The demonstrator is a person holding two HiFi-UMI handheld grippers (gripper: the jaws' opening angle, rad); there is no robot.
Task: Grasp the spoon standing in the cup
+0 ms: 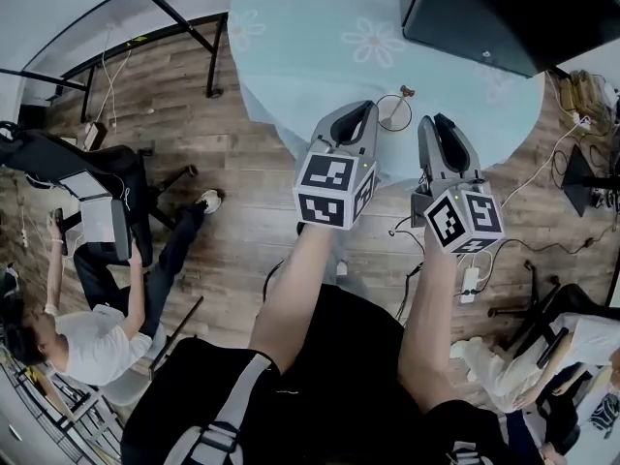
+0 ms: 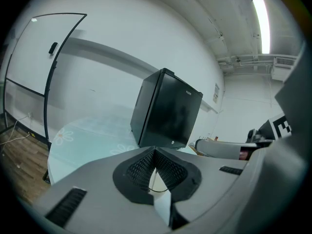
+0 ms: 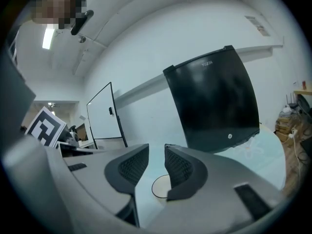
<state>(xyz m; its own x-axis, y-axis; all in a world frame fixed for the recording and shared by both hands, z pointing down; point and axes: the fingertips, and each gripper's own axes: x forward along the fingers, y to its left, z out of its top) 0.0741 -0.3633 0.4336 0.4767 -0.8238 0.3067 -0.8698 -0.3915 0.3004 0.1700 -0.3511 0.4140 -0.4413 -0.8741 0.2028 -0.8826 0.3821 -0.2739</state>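
**Step in hand: approach to the spoon**

1. The spoon (image 1: pixel 406 93) stood in the cup (image 1: pixel 392 112), a clear round vessel on the tabletop (image 1: pixel 310 46) near its front edge. The handle leaned up and away from the person, with its brown end above the rim.
2. The cup lay just ahead of both grippers and between their lines of approach. The black box (image 1: pixel 484 8) stood well apart, at the far right of the tabletop.
3. The right gripper (image 1: pixel 433 122) was judged the better one for the grasp, since its jaws were already parted.
4. Recommended procedure:
   - Bring the jaws over the cup from above, one pad on each side of the handle.
   - Grip the upper part of the handle, clear of the rim.
   - Close only when the handle lies between the ribbed pads.
5. Caution: the cup looked light. A sideways push on its rim or on the handle would probably tip it.

**State of the jaws**

- Left gripper (image 2: pixel 155 152): the jaw tips met, and nothing was clamped between them. The cup rim (image 2: pixel 157 191) showed below them.
- Right gripper (image 3: pixel 156 152): the jaws stood a narrow gap apart and empty. The pads touched nothing. The cup (image 3: pixel 160 186) showed below and beyond the gap, not yet between the pads.
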